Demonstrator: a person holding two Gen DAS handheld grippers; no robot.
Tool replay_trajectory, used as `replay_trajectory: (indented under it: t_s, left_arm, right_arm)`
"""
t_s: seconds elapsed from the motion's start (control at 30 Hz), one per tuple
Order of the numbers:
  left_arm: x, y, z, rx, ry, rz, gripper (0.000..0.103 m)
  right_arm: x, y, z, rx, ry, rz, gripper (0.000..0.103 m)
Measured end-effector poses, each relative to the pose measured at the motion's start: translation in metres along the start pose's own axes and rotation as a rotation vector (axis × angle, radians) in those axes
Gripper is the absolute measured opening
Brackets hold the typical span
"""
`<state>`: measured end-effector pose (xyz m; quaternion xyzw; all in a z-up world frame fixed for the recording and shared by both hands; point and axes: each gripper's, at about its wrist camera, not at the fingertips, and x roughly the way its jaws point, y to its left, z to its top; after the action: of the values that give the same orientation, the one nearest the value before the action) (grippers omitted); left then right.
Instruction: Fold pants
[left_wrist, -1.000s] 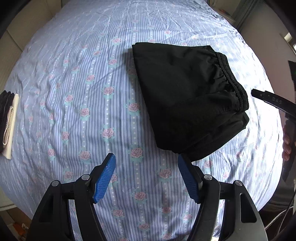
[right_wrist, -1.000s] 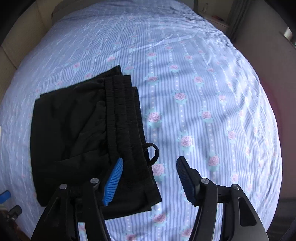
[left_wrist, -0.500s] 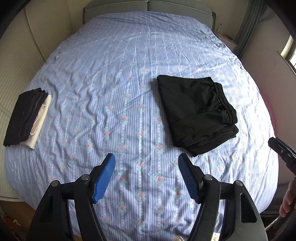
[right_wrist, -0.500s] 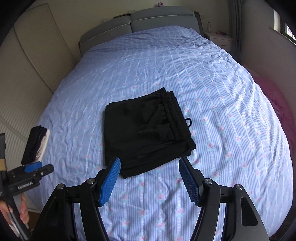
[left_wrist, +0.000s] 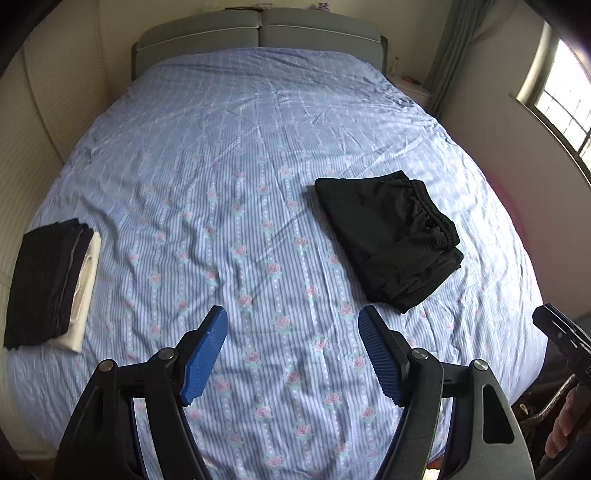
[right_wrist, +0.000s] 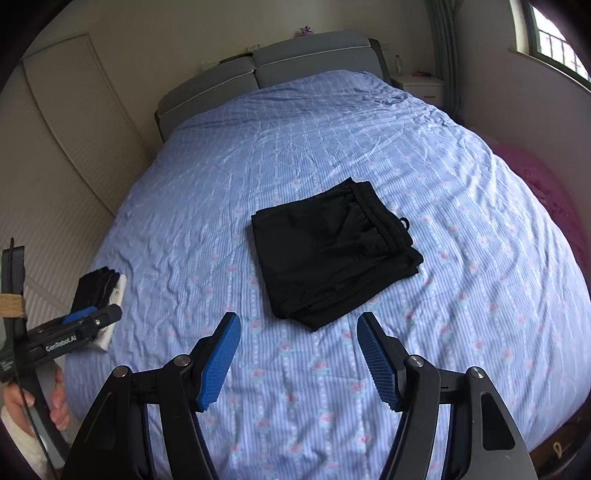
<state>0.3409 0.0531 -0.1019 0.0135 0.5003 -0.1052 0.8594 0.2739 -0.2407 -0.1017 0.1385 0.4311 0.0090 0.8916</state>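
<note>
Item 1: black pants (left_wrist: 388, 236), folded into a compact rectangle with the elastic waistband on top toward the right edge. They lie flat on the bed (left_wrist: 236, 155), right of centre in the left wrist view and near the centre in the right wrist view. A small loop of cord sticks out beside the waistband. Nothing touches them.

Item 2: left hand-held gripper (left_wrist: 293, 354). Its 2 blue-padded fingers stand wide apart with only bedsheet showing between them; it holds nothing. The log-free reading from the frames is plain: jaws parted, well clear of the pants, which sit ahead and to the right of the right finger.

Item 3: right hand-held gripper (right_wrist: 297, 360). Its 2 blue pads are likewise spread, empty, with the near corner of the pants just ahead of the gap but not between the pads.

Item 4: bed, covered with a light blue striped sheet printed with pink roses, wrinkled; grey padded headboard (right_wrist: 266, 62) at the far end.

Item 5: stack of folded clothes (left_wrist: 48, 288), dark pieces on top of a white one, at the left edge of the bed, well apart from the pants.

Item 6: window (left_wrist: 561, 99) on the right wall; white nightstand (right_wrist: 421, 83) beside the headboard.
</note>
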Motion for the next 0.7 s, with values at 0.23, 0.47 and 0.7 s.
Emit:
replay_trajectory:
  t_s: [0.23,0.47,0.7]
  left_arm:
    - [0.042,0.044,0.04,0.22,0.019,-0.13,0.073]
    - [0.13,0.05,0.094,0.301,0.052,-0.286,0.073]
    - [0.248,0.035,0.144,0.258,0.136,-0.434,0.07]
  right_arm:
    - [0.011,0.059,-0.043,0.218,-0.021,-0.188,0.066]
    - [0.074,0.087,-0.053,0.396,-0.01,-0.264,0.066]
    - [0.159,0.063,-0.054,0.561,0.003,-0.267,0.065]
